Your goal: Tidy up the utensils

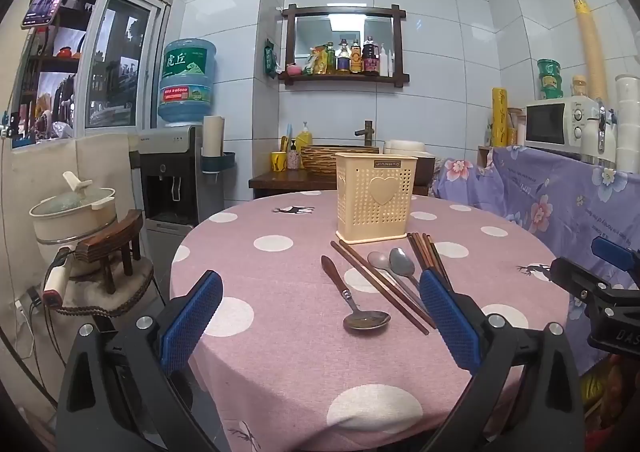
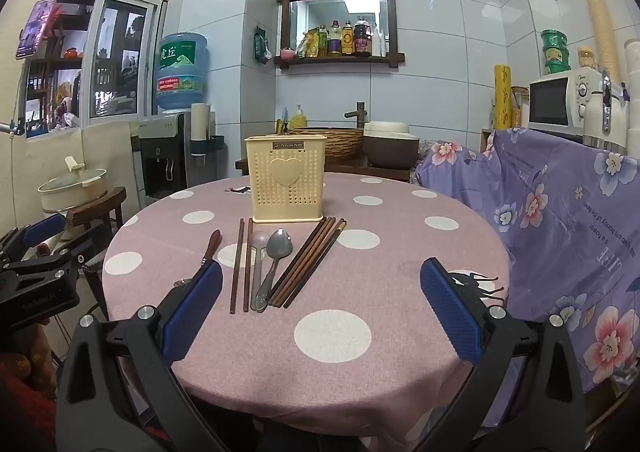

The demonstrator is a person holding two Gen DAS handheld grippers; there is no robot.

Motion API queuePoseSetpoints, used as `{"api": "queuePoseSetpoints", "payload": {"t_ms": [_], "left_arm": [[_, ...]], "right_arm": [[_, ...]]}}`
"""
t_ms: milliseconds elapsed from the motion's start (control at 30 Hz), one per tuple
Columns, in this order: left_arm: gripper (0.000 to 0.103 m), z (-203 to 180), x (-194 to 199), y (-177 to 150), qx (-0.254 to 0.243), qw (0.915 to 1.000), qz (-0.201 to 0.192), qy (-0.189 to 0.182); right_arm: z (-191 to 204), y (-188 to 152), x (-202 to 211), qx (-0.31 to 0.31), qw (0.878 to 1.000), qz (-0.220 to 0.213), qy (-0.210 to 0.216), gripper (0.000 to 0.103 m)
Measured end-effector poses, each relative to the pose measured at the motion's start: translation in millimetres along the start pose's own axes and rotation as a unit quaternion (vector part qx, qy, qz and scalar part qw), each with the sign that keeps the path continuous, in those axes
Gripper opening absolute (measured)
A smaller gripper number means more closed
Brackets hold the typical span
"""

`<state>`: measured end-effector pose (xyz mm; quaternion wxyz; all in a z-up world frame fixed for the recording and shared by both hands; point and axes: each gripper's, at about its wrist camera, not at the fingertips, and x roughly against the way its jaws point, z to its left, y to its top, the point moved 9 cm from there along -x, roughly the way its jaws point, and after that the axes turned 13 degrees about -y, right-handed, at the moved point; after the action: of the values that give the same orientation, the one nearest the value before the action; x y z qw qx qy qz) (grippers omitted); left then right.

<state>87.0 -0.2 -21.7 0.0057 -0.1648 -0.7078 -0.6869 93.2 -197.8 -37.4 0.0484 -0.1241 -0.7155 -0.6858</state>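
Utensil holder empty near table's far edge. Spoons, chopsticks lying loose before it. Left gripper, right gripper spread wide, holding nothing.

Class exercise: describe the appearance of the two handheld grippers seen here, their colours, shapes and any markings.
Both the left gripper and right gripper have black angular plastic arms with silver bolts, ending in flat blue jaws with a fine dotted texture. Partly legible white lettering marks each black body.

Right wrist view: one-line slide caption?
Open right gripper faces spoons, chopsticks and empty-handed reach toward the cream holder on the dotted table.
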Motion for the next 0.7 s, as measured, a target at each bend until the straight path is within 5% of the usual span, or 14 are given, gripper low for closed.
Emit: {"api": "queuePoseSetpoints", "payload": {"t_ms": [700], "left_arm": [[0.098, -0.1, -0.7, -1.9, 0.001, 1.0000, 0.001, 0.000]], "right_arm": [[0.8, -1.3, -1.5, 0.001, 1.000, 0.006, 0.001, 0.098]]}}
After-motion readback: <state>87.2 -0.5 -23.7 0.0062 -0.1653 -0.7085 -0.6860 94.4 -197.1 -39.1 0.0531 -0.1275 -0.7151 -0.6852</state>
